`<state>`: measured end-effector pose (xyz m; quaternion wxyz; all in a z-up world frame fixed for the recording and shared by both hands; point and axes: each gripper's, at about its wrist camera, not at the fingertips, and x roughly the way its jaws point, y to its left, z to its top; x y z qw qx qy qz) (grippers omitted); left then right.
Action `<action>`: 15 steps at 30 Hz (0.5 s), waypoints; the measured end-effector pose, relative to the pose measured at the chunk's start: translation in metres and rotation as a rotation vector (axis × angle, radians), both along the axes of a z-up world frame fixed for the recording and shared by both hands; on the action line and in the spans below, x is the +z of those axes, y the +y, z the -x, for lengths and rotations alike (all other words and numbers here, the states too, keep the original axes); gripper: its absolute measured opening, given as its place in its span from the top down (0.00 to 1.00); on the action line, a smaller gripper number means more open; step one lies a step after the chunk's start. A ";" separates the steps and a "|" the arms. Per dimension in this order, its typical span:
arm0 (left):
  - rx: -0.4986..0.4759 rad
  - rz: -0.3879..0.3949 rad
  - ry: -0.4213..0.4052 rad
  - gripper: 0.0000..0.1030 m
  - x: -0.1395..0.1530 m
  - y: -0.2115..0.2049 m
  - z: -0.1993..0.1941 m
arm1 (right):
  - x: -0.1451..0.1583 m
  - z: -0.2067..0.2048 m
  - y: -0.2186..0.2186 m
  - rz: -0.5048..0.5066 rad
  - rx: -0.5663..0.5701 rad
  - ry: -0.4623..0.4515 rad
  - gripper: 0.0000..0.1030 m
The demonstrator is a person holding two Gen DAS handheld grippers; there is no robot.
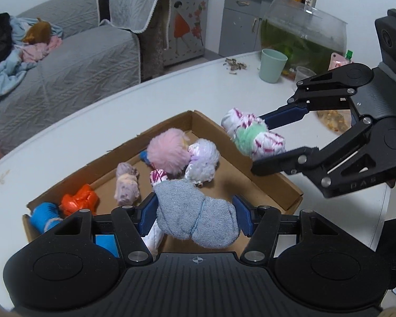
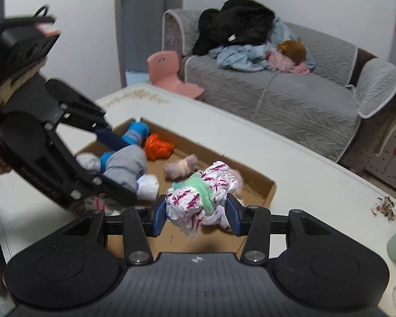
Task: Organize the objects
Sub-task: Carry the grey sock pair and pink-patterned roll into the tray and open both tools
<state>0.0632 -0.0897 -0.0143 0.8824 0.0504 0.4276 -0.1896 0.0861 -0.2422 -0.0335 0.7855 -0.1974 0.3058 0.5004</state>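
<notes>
A shallow cardboard box [image 1: 266,174] sits on the white table and holds several rolled sock bundles: pink fluffy [image 1: 166,150], lilac-white [image 1: 202,162], purple-beige [image 1: 126,185], orange [image 1: 78,202] and blue [image 1: 43,215]. My left gripper [image 1: 195,215] is shut on a grey sock bundle [image 1: 195,216] above the box's near side. My right gripper [image 2: 195,215] is shut on a white-magenta bundle with a green band [image 2: 198,200], held above the box's right edge; it also shows in the left wrist view [image 1: 253,134]. The box also shows in the right wrist view [image 2: 266,185].
A green cup [image 1: 272,64], a clear cup [image 1: 305,74], a fish bowl [image 1: 303,39] and scattered seed husks [image 1: 235,66] stand at the table's far side. A grey sofa [image 2: 277,100] with piled clothes and a pink chair [image 2: 171,76] stand beyond the table.
</notes>
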 end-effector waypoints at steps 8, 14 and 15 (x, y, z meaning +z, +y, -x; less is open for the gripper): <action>-0.046 -0.059 0.043 0.36 -0.034 -0.004 -0.008 | -0.030 -0.001 0.013 0.101 0.068 0.048 0.58; -0.079 -0.086 0.105 0.36 -0.062 -0.005 -0.007 | -0.045 0.006 0.024 0.171 0.134 0.059 0.58; -0.076 -0.098 0.108 0.36 -0.065 -0.005 -0.008 | -0.048 0.007 0.025 0.184 0.142 0.053 0.58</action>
